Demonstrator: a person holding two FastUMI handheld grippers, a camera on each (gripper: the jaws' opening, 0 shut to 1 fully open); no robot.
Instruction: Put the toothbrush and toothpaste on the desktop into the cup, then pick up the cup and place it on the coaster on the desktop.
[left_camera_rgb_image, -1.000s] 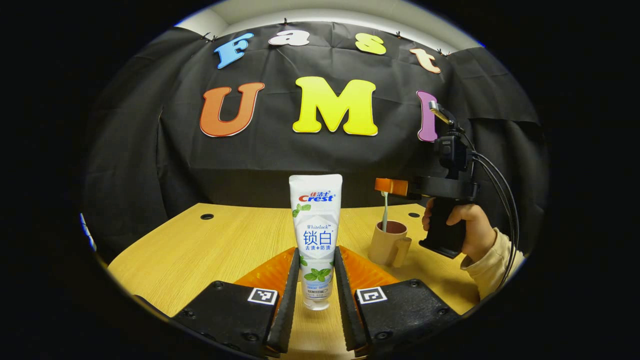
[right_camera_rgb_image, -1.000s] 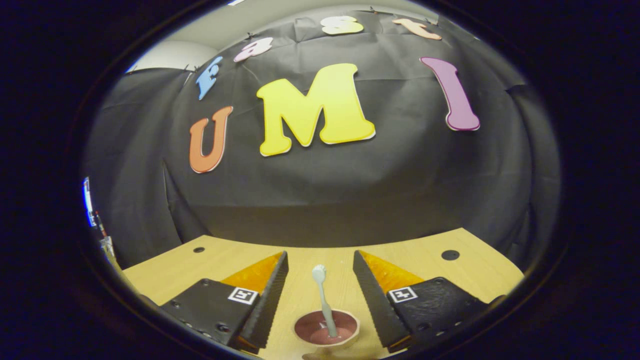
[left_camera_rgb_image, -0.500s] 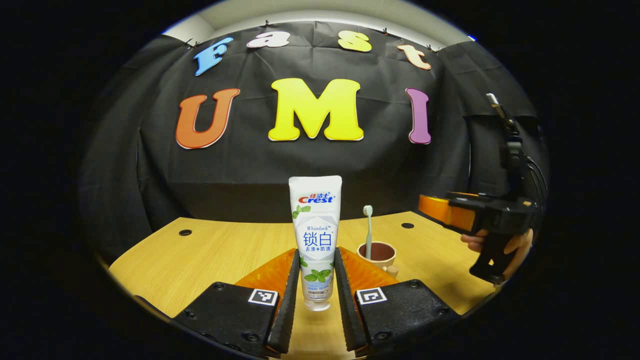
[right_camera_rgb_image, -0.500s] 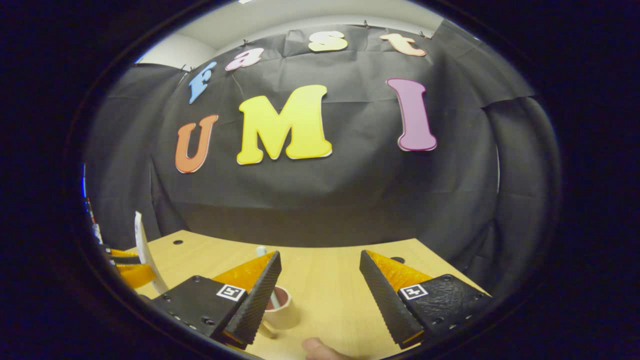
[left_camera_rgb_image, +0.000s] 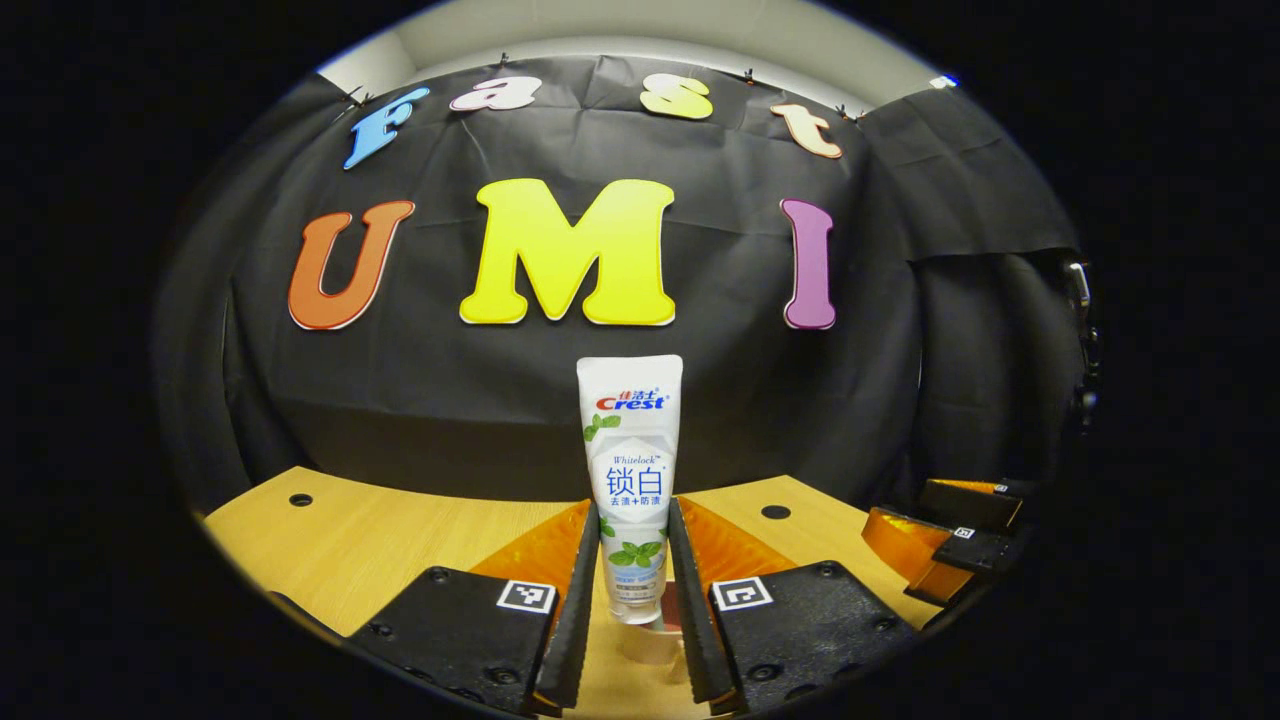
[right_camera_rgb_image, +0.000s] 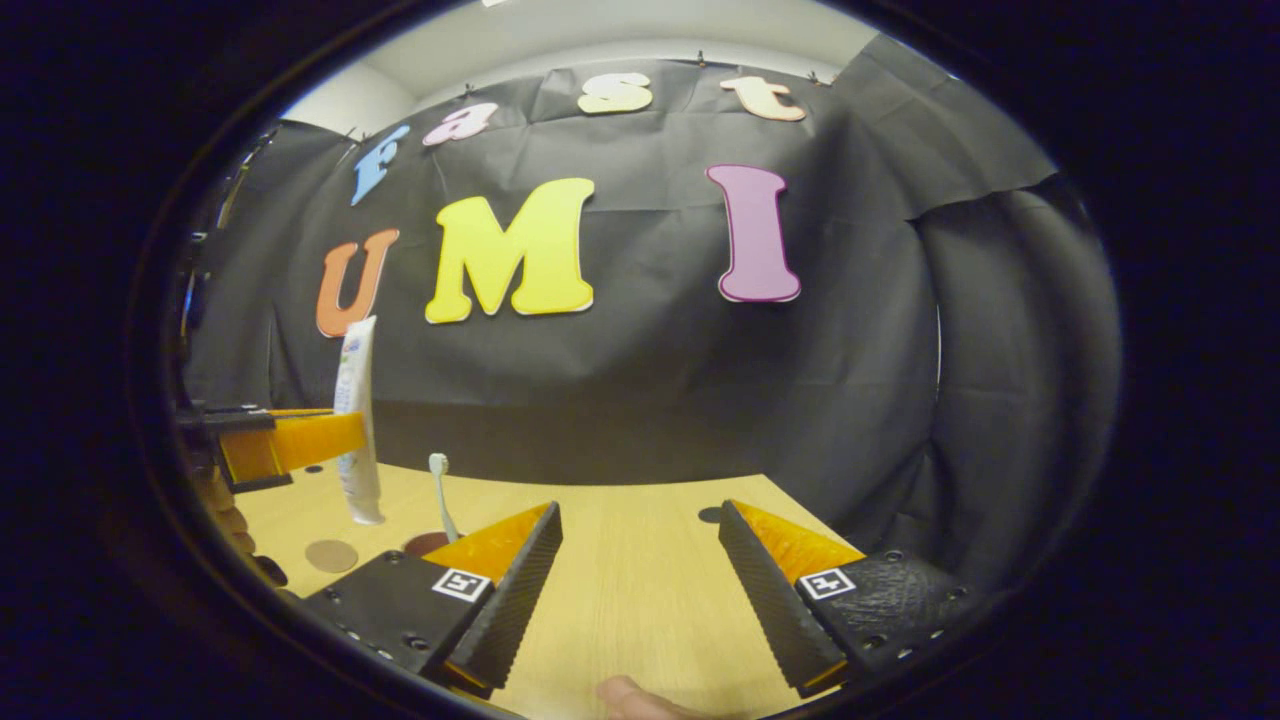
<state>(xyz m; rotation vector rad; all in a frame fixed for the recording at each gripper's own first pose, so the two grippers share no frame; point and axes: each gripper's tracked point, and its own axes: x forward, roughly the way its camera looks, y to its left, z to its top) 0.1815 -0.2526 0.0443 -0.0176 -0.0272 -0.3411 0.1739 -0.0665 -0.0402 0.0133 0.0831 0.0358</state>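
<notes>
- The left gripper (left_camera_rgb_image: 632, 600) pinched the toothpaste (left_camera_rgb_image: 630, 470) between both fingers, low on the tube near its cap, and the tube stood upright, cap down.
- In the left gripper view the cup (left_camera_rgb_image: 652, 640) sat just under the toothpaste cap — only a pale sliver of it showed between the fingers.
- From the right gripper view, the toothpaste (right_camera_rgb_image: 355, 430) hung above the desktop (right_camera_rgb_image: 620, 560), just left of the cup (right_camera_rgb_image: 425, 543), whose dark rim peeked out behind the right gripper's left finger.
- The toothbrush (right_camera_rgb_image: 440, 495) stood in the cup, head up and leaning slightly.
- The coaster (right_camera_rgb_image: 331, 555), a small brown disc, lay flat on the desktop left of the cup, apart from it.
- The right gripper (right_camera_rgb_image: 640, 570) was spread wide with nothing between its fingers, well right of the cup.
- A fingertip (right_camera_rgb_image: 625, 695) showed at the near edge, nearer than the cup.
</notes>
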